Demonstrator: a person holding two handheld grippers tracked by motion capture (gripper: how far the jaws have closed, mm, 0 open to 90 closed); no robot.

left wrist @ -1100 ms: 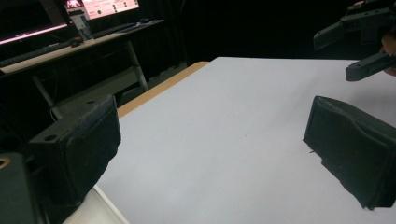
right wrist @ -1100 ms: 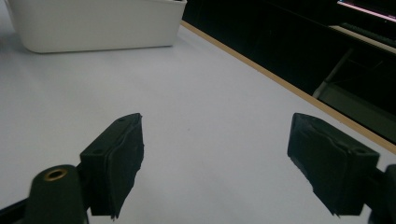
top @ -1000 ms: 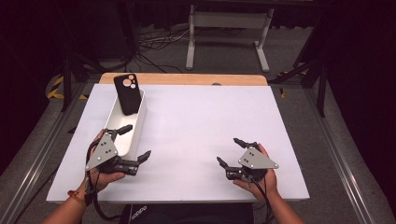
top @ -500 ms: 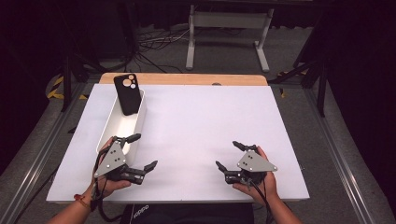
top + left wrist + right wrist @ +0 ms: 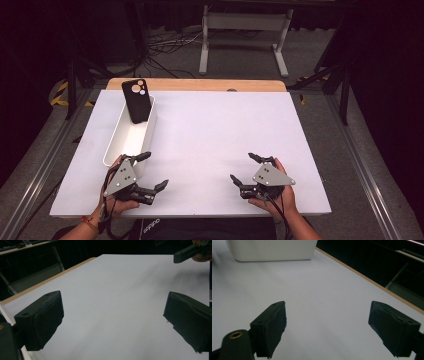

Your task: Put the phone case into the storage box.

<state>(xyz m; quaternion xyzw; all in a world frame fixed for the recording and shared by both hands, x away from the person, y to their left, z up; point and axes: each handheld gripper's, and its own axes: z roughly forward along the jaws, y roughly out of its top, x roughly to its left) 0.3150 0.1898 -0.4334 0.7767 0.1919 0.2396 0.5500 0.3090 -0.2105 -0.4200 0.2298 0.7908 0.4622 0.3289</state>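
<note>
A long white bin (image 5: 116, 145) lies on the left of the white table (image 5: 220, 125). A black phone (image 5: 136, 101) leans upright at the bin's far end, camera lenses up. My left gripper (image 5: 151, 171) is held just off the bin's near end, pointing right, open and empty. My right gripper (image 5: 245, 168) is near the front edge on the right, pointing left, also open with nothing in it. In the left gripper view its own jaws (image 5: 113, 322) stand wide over bare tabletop. The right gripper view (image 5: 328, 327) has the bin (image 5: 272, 250) ahead at upper left.
A wooden strip (image 5: 200, 84) borders the table's far edge. Beyond it are a metal stand (image 5: 240, 30) and cables on the floor. One jaw of the right gripper (image 5: 190, 252) appears at the top right of the left gripper view.
My left gripper has drawn back from the bin's near end toward the front edge and turned to point right. The right gripper has barely shifted.
</note>
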